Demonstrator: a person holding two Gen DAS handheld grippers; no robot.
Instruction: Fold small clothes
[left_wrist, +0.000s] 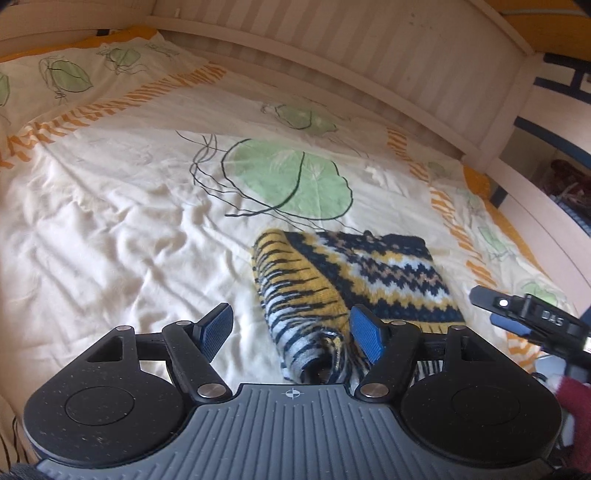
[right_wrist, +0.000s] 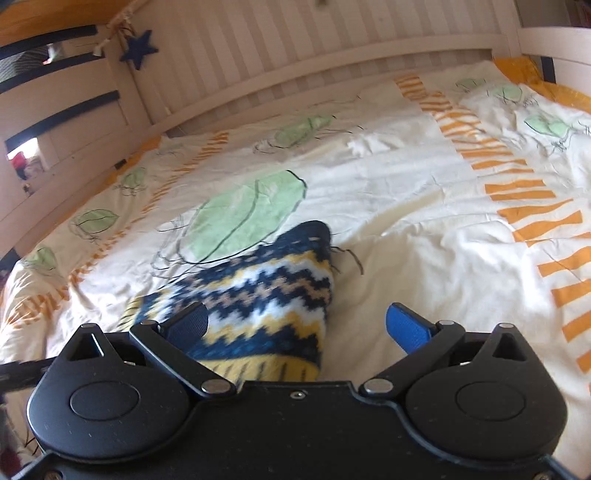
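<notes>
Folded knit sweater (left_wrist: 354, 284) lies on the bed cover (left_wrist: 129, 229), navy, yellow and white zigzag pattern, one striped sleeve lying along its left side. My left gripper (left_wrist: 291, 332) hovers just above the near end of that sleeve, fingers apart, nothing pinched. My right gripper (right_wrist: 297, 325) hangs over the sweater's near right corner, fingers also spread wide and empty. White slatted bed rail (left_wrist: 369, 48) runs behind. A blue star (right_wrist: 139, 48) hangs on the rail.
</notes>
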